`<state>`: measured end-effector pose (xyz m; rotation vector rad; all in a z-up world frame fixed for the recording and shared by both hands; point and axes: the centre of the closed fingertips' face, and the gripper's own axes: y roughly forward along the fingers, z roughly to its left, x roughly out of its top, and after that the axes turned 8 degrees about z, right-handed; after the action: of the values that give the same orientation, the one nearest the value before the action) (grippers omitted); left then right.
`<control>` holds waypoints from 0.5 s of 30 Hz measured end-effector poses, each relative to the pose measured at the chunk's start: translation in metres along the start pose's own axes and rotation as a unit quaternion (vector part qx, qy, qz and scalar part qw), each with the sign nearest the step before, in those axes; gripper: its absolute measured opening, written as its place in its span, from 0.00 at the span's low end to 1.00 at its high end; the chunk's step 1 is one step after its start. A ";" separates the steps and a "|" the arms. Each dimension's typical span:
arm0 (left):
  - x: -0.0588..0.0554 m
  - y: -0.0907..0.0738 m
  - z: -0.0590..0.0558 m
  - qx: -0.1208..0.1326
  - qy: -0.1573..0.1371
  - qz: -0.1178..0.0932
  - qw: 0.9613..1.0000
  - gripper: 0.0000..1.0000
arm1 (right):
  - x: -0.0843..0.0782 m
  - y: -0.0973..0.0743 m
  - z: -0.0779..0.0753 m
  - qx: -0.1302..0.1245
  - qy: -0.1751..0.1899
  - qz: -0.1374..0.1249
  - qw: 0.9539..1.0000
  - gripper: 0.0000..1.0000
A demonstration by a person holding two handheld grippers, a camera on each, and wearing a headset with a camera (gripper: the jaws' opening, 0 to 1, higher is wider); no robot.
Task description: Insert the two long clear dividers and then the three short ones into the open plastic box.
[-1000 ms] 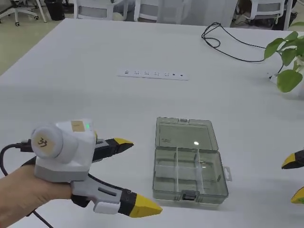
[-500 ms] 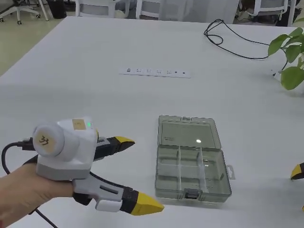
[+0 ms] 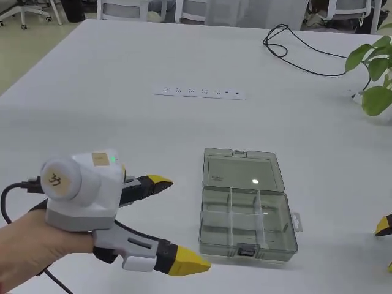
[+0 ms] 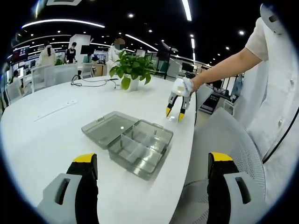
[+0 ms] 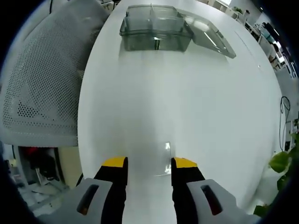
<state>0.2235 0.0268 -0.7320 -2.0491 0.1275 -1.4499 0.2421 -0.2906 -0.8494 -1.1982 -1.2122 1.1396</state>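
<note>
Left gripper (image 3: 187, 224) hovers spread at the box's (image 3: 269, 250) 9 o'clock; right gripper (image 5: 148, 161), jaws parted, looks set to pinch 1 short divider (image 5: 167, 154).

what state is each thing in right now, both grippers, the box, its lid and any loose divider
left gripper: open, holds nothing
right gripper: open, tips down near the table
clear divider: on the table between the right gripper's jaws, seemingly not clamped
plastic box: open, clear dividers seated inside
lid: swung fully back, flat on the table
</note>
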 end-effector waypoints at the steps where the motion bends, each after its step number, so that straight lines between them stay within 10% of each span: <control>1: 0.000 0.000 0.000 0.000 0.000 0.000 1.000 1.00 | 0.000 0.000 0.000 0.000 0.000 0.000 1.000 0.37; 15: 0.005 -0.002 0.000 0.000 0.003 -0.002 1.000 1.00 | -0.002 -0.002 -0.003 -0.010 0.004 0.006 1.000 0.33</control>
<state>0.2248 0.0260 -0.7274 -2.0459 0.1254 -1.4583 0.2449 -0.2925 -0.8475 -1.2247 -1.2142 1.1330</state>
